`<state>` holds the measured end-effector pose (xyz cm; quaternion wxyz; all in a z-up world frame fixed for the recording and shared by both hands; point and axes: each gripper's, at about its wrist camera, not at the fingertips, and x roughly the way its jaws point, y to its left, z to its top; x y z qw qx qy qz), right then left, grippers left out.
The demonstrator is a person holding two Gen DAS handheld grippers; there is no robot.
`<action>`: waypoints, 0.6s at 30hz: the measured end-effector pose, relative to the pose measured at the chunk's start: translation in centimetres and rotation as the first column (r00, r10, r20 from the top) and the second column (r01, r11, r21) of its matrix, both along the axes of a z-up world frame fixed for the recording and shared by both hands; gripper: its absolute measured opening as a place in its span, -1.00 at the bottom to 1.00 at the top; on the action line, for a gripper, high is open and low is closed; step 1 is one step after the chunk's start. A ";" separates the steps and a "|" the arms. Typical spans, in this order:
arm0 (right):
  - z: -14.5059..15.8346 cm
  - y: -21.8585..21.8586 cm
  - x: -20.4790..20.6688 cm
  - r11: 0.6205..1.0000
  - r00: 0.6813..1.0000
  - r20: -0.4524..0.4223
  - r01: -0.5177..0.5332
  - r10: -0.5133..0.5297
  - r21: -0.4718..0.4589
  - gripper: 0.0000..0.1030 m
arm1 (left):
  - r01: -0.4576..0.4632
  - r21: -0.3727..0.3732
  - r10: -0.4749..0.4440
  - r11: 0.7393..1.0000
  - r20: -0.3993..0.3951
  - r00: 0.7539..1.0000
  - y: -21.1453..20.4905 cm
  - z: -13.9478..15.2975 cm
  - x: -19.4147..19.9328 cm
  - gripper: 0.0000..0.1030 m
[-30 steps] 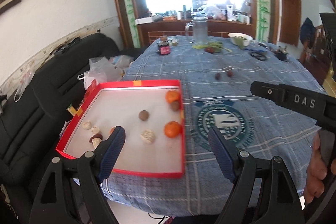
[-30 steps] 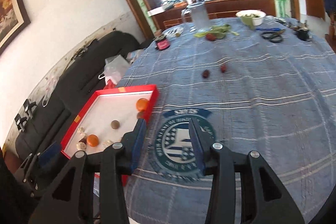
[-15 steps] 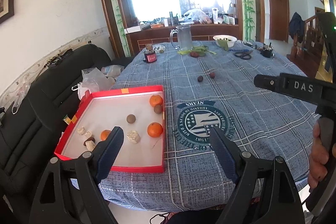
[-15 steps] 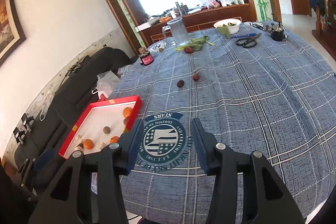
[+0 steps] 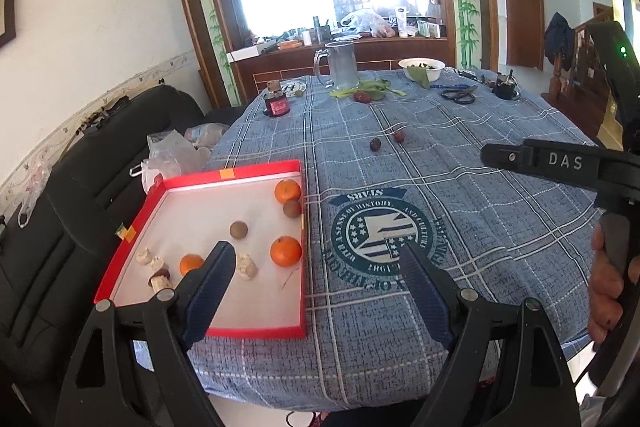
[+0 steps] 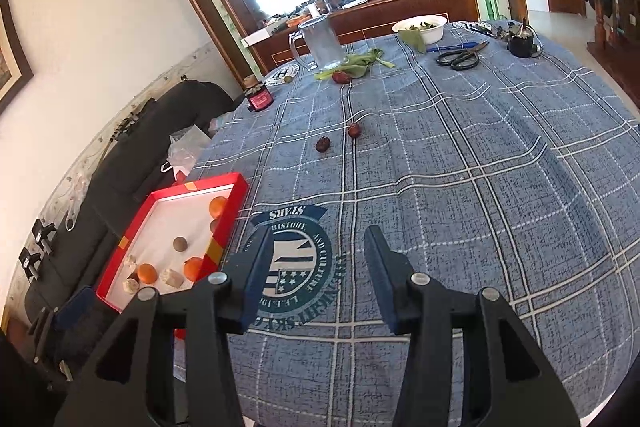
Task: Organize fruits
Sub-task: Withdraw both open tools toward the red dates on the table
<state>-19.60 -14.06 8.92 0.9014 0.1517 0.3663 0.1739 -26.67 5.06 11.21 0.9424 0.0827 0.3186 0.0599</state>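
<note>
A red tray (image 5: 256, 171) (image 6: 228, 211) with a white floor sits at the table's left edge. It holds three oranges (image 5: 285, 251), two brown round fruits (image 5: 238, 229) and several pale lumps (image 5: 246, 267). Two dark red fruits (image 5: 375, 144) (image 6: 322, 144) lie on the blue cloth mid-table, a third (image 6: 340, 77) by the green leaves. My left gripper (image 5: 316, 267) is open and empty above the tray's near right corner. My right gripper (image 6: 316, 259) is open and empty above the cloth's round emblem.
At the far end stand a glass mug (image 5: 341, 65), a white bowl (image 5: 421, 65), scissors (image 6: 460, 57), a red jar (image 5: 277, 105) and a dark pot (image 6: 521, 44). A black sofa (image 5: 60, 227) with plastic bags lies left of the table.
Both grippers have pulled back and up from the table, so the tray and fruits look smaller and farther. Both stay open and nothing on the table has moved.
</note>
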 end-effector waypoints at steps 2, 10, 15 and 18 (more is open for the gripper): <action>0.0 -0.6 0.6 1.000 1.000 -0.001 0.012 -0.012 -0.009 -0.05 | -0.004 0.004 0.004 1.000 -0.002 1.000 0.1 -0.1 0.7 0.64; -1.0 -3.6 4.2 0.998 0.997 -0.045 0.055 -0.056 -0.015 -0.05 | -0.019 -0.016 0.018 1.000 -0.064 0.998 1.2 -2.1 4.7 0.63; -1.9 -3.7 8.4 0.999 0.994 -0.102 0.046 -0.045 0.006 -0.05 | -0.018 -0.041 0.014 0.999 -0.103 0.995 1.8 -3.2 7.7 0.63; -2.1 -2.2 11.1 1.000 0.992 -0.122 0.019 -0.017 0.011 -0.05 | -0.023 -0.051 0.016 0.998 -0.120 0.993 2.1 -3.4 9.1 0.63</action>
